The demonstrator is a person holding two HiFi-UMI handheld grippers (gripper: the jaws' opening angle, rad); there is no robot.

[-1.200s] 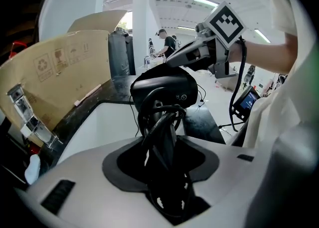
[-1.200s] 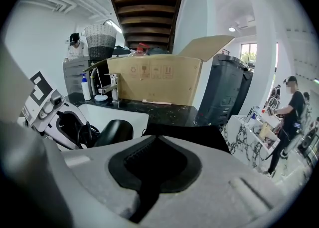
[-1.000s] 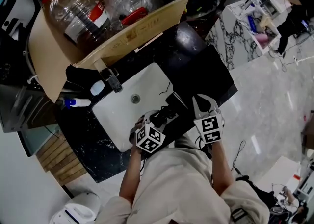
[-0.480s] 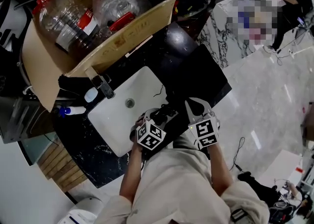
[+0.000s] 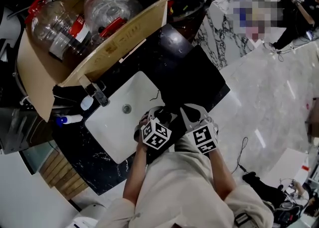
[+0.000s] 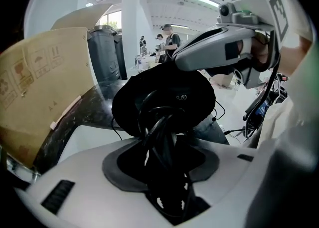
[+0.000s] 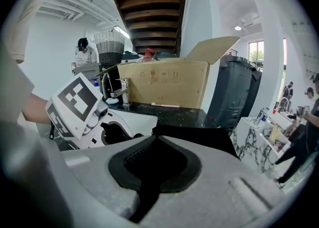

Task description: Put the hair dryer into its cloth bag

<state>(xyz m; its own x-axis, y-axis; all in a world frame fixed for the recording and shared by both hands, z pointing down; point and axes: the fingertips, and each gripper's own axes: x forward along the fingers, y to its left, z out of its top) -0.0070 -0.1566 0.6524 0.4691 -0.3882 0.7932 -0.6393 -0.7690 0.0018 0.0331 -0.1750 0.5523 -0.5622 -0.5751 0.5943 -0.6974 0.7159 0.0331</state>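
Observation:
The black hair dryer (image 6: 164,100) shows with its round body and looped cord close up in the left gripper view. My left gripper (image 6: 165,147) is shut on its handle and cord. In the head view the left gripper (image 5: 158,118) holds the hair dryer (image 5: 163,117) over the sink's front right corner. My right gripper (image 7: 157,147) is shut on the edge of the black cloth bag (image 7: 199,137), which spreads beyond the jaws. In the head view the right gripper (image 5: 192,114) sits just right of the left one, at the counter's front edge.
A white sink (image 5: 117,127) with a faucet (image 5: 97,95) is set in the black counter (image 5: 189,72). An open cardboard box (image 5: 114,37) of plastic bottles stands behind it. A small blue-capped bottle (image 5: 67,119) lies at the left. People stand in the far background.
My left gripper has carried the hair dryer to the right, closing the gap to the right gripper. The right gripper has stayed put, still holding the bag.

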